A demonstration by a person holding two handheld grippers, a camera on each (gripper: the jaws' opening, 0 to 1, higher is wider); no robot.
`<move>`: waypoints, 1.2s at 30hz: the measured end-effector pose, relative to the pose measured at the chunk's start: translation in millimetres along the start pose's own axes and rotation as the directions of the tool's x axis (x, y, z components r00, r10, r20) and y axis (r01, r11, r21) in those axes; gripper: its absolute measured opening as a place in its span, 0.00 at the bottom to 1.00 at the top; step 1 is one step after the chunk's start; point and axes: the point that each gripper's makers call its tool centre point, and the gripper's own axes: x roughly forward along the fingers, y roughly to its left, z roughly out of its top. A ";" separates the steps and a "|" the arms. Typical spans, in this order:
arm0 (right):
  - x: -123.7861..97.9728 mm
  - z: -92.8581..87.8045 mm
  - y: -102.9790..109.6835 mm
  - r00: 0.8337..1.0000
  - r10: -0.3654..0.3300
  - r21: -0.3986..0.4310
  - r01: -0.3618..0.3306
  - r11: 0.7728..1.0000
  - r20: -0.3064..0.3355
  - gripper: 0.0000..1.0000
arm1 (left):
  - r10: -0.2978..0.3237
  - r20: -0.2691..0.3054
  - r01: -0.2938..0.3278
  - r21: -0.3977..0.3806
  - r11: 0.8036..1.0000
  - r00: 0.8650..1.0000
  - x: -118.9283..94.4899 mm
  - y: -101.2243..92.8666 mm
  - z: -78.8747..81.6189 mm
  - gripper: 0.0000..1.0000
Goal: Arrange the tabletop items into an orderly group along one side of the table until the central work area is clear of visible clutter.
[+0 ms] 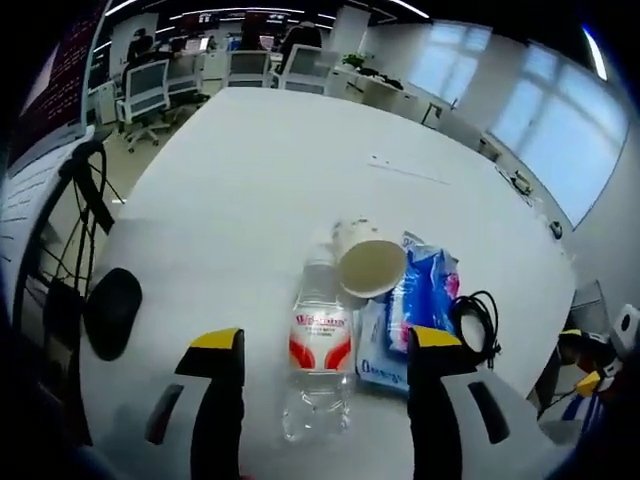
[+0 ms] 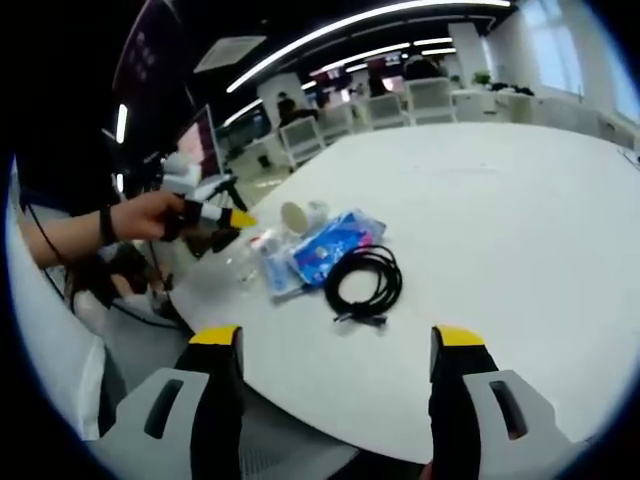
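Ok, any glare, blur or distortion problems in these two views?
Left gripper view: strong fisheye bending, bright windows, but the bottle label stays sharp. Right gripper view: ceiling light strips glare, dark left side, the cable sharp, the bottle hard to make out.

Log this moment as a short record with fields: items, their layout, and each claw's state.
surface: white table
bottle: clear water bottle lying on its side, between the left claw's open jaws
cup: paper cup on its side, mouth toward the camera, beside the bottle's neck
packet: blue packet next to bottle and cup
cable: black coiled cable beside the packet
mouse: black mouse near the table edge
right claw: open, holding nothing, back from the group
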 end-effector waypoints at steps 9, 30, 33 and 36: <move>-4.6 -5.0 -0.9 1.000 -0.004 0.004 0.004 1.000 -0.011 0.75 | -0.001 -0.065 -0.001 -0.034 0.999 0.998 20.4 1.8 -3.6 0.60; -10.2 -12.3 -4.5 0.999 -0.020 0.024 0.021 0.999 -0.028 0.75 | 0.020 -0.213 -0.010 0.049 0.999 0.977 54.2 1.4 -28.9 0.49; -9.9 -11.9 -4.7 0.999 -0.021 0.022 0.022 1.000 -0.030 0.75 | 0.013 -0.205 -0.013 0.002 1.000 0.979 52.4 3.5 -29.6 0.42; -8.4 -11.0 -4.7 0.999 -0.019 0.019 0.020 1.000 -0.032 0.75 | 0.011 -0.206 -0.011 0.000 1.000 0.979 50.5 6.0 -29.0 0.42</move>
